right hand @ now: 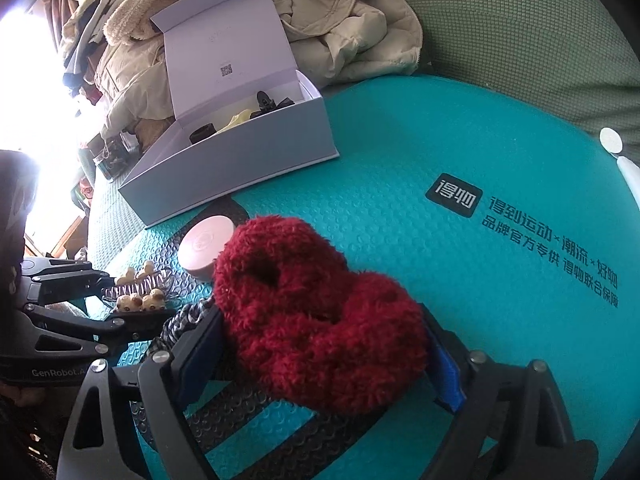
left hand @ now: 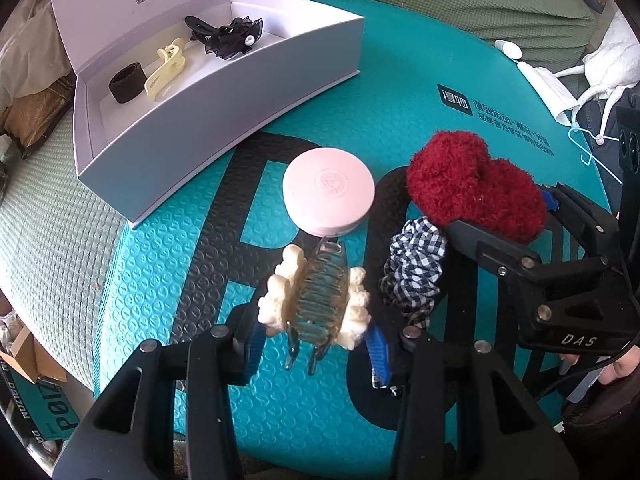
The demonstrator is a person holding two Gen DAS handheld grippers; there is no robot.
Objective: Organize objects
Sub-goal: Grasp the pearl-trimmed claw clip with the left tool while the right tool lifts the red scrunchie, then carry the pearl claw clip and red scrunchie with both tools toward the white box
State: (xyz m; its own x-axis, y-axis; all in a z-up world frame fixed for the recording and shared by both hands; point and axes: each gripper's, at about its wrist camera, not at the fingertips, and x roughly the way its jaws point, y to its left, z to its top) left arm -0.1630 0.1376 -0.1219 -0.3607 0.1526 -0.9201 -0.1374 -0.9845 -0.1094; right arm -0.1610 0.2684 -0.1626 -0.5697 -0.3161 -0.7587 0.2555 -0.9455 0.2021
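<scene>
Left gripper clamped on a clear claw clip trimmed with cream fluff, held just above the teal mat; right gripper closed around a red fuzzy scrunchie. Checked scrunchie lies between them, touching the red one; pink round case just beyond the clip. Farther left, open white box holds a black band, yellow clip, black bow clip.

Left gripper: jaws partly closed, blue pads pressing both sides of a claw clip. Right gripper: jaws set wider, clamping a red fuzzy scrunchie between its fingers. The two grippers sit side by side.
</scene>
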